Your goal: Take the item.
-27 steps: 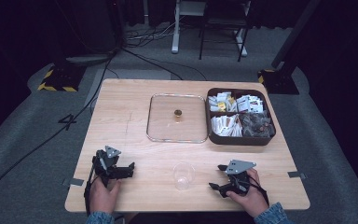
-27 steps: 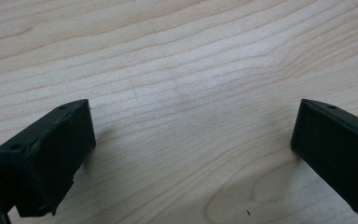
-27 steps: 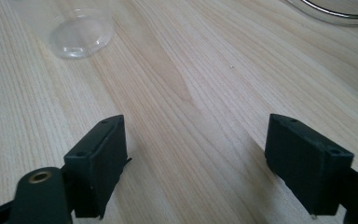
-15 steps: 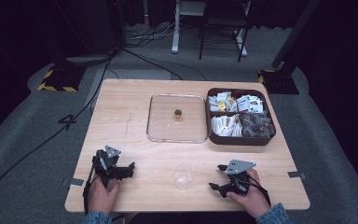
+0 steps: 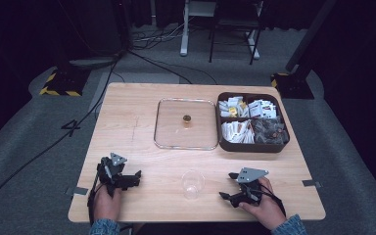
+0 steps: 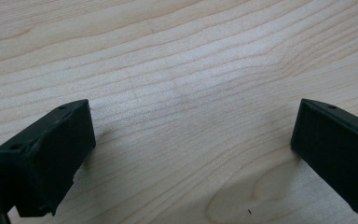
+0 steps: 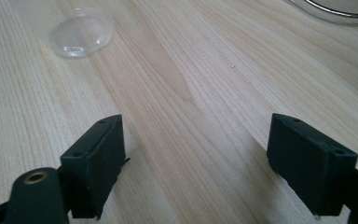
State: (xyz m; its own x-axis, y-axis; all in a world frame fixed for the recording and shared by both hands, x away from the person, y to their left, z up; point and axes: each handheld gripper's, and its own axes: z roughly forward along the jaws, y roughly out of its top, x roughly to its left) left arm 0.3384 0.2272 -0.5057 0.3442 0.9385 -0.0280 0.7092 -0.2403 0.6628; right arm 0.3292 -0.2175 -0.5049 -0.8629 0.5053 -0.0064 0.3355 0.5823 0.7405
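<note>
Nothing grabbed yet: left gripper (image 5: 136,177) and right gripper (image 5: 226,186) both resting wide open, empty; clear cup (image 5: 192,183) sitting between, probably next target.

Pale matt wooden table (image 7: 205,70) is showing smooth grain between matt black plastic fingers (image 7: 95,163); clear glossy plastic cup (image 7: 80,32) is gleaming beyond them.

Clear plastic cup (image 5: 193,182), upright, empty, near table's front edge, between both hands.
</note>
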